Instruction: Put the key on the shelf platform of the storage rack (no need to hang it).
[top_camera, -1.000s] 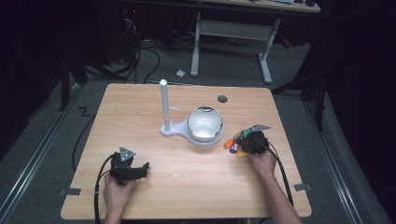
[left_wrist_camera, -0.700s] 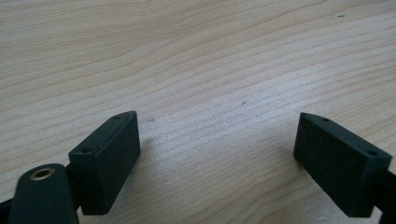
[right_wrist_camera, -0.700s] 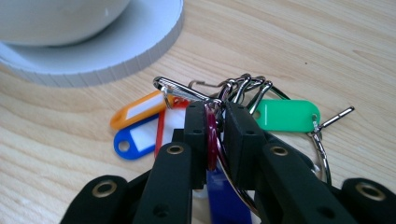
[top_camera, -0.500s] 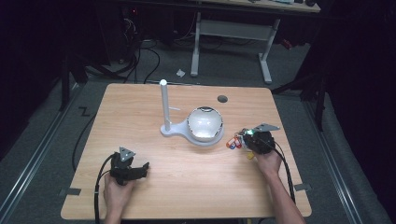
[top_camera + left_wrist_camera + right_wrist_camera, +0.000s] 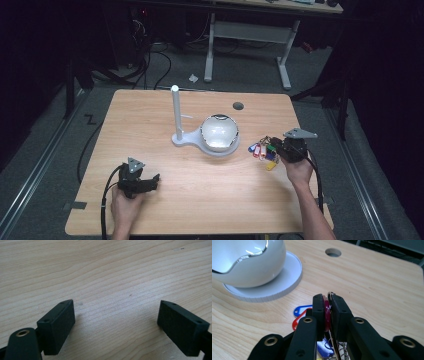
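- Left gripper (image 5: 152, 180) first: we hold it low over the bare near-left part of the counter (image 5: 150, 115), jaws spread wide with nothing between them; the left gripper view has plain wood grain between the two black pads.
- Post (image 5: 176, 114) next, a white upright peg on a flat white stand (image 5: 184, 140) at mid-counter; it looks bare.
- Bowl (image 5: 219, 133), white and glossy, sits on the round end of that stand, just right of the post.
- Keys (image 5: 261, 150), a bunch of coloured tags on a ring, hang at the right gripper (image 5: 274, 148), right of the bowl and apart from it. Blue and red tags trail toward the bowl and a yellow one (image 5: 270, 165) hangs lower; whether any tag touches the counter we cannot tell.
- Right gripper: its jaws have just been closing and are now pinched tight on the bunch. In the right gripper view a dark red tag (image 5: 327, 312) and the metal ring (image 5: 329, 293) sit clamped between the pads, with a blue tag (image 5: 300, 310) dangling below.
- Step in hand, as we judge it: the pick-up is done and the lift is starting.
- Next move, as we judge it: carry the bunch left to the stand, either over the bowl or up to the post. The post would call for a ring held open and level over its tip; the bowl only needs a clean release above it.
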A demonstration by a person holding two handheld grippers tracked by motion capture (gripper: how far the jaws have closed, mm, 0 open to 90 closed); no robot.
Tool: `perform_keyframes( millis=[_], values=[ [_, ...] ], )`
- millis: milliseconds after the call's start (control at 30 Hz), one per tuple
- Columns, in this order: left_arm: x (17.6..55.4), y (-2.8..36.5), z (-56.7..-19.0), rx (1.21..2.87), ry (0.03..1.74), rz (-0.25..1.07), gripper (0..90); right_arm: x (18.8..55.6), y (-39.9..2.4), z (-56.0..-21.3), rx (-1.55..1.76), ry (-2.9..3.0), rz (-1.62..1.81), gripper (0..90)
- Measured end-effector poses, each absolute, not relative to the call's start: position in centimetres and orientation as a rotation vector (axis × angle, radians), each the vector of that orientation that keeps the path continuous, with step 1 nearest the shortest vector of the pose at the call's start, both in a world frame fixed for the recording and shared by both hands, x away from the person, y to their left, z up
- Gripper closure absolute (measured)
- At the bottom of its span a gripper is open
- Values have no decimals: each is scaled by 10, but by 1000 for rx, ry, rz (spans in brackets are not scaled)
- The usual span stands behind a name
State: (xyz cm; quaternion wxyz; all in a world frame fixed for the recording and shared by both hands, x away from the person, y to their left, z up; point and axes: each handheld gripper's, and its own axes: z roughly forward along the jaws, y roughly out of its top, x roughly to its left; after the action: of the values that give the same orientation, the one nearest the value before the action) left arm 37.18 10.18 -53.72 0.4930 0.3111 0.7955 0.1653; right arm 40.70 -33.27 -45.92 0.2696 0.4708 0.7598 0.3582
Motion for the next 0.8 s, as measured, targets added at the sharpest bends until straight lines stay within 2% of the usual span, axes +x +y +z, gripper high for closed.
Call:
perform_keyframes(
  millis=[800],
  values=[
    [372, 102, -537, 751, 1932, 401, 150, 388, -334, -396, 1140, 1992, 1137, 823]
  ],
)
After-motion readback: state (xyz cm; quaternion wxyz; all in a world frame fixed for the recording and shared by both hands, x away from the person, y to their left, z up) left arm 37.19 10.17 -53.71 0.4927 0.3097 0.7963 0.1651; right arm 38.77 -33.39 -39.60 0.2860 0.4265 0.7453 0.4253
